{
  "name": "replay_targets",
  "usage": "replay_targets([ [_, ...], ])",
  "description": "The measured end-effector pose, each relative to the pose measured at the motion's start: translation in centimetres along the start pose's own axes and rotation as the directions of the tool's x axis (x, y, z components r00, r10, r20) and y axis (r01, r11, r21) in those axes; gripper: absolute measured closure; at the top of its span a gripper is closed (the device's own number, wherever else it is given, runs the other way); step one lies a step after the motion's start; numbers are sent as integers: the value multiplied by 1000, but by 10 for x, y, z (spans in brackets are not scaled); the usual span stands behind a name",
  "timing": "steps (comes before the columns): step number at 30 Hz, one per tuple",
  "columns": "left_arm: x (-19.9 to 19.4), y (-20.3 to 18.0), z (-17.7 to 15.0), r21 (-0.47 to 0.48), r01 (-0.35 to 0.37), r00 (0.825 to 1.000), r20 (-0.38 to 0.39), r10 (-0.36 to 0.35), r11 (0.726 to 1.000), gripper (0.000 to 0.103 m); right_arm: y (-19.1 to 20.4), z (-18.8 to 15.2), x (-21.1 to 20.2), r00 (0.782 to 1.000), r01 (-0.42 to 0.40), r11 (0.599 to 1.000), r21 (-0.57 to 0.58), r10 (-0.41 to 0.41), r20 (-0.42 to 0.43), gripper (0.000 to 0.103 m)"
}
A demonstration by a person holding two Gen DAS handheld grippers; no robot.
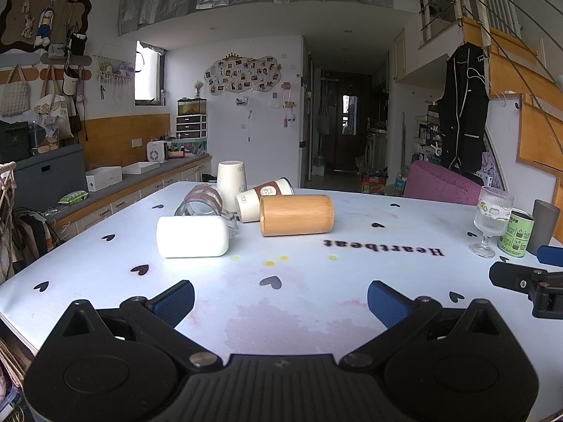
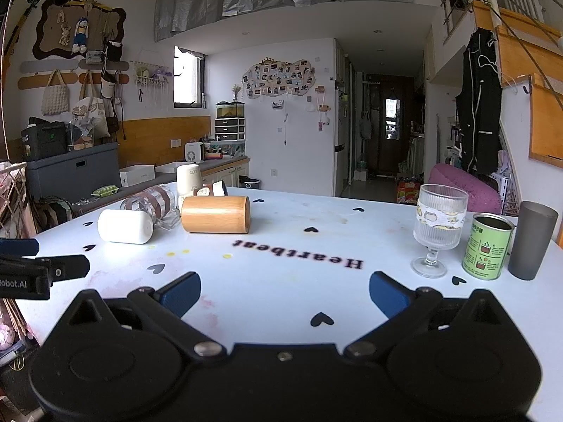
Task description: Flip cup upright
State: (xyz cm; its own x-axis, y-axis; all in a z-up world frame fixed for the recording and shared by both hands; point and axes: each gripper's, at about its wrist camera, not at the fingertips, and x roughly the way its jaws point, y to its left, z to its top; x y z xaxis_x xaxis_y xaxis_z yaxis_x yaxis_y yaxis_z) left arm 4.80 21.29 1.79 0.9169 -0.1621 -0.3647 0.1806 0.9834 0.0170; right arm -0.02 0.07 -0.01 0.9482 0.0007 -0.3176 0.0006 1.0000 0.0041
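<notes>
Several cups lie on their sides on the white table: a wooden cup, a white cup, a striped glass mug and a paper cup. A cream cup stands mouth down behind them. My left gripper is open and empty, well short of the cups. My right gripper is open and empty over the table's middle; part of it shows at the right edge of the left wrist view.
At the right stand a ribbed stemmed glass, a green tin and a grey tumbler. A purple chair sits behind the table. A counter runs along the left.
</notes>
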Motion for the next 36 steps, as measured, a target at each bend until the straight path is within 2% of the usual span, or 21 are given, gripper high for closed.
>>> replay_targets([
  [36, 5, -2, 1, -9, -3, 1000, -6, 3, 1000, 0, 0, 0, 0, 1000, 1, 1000, 5, -1, -1, 0],
])
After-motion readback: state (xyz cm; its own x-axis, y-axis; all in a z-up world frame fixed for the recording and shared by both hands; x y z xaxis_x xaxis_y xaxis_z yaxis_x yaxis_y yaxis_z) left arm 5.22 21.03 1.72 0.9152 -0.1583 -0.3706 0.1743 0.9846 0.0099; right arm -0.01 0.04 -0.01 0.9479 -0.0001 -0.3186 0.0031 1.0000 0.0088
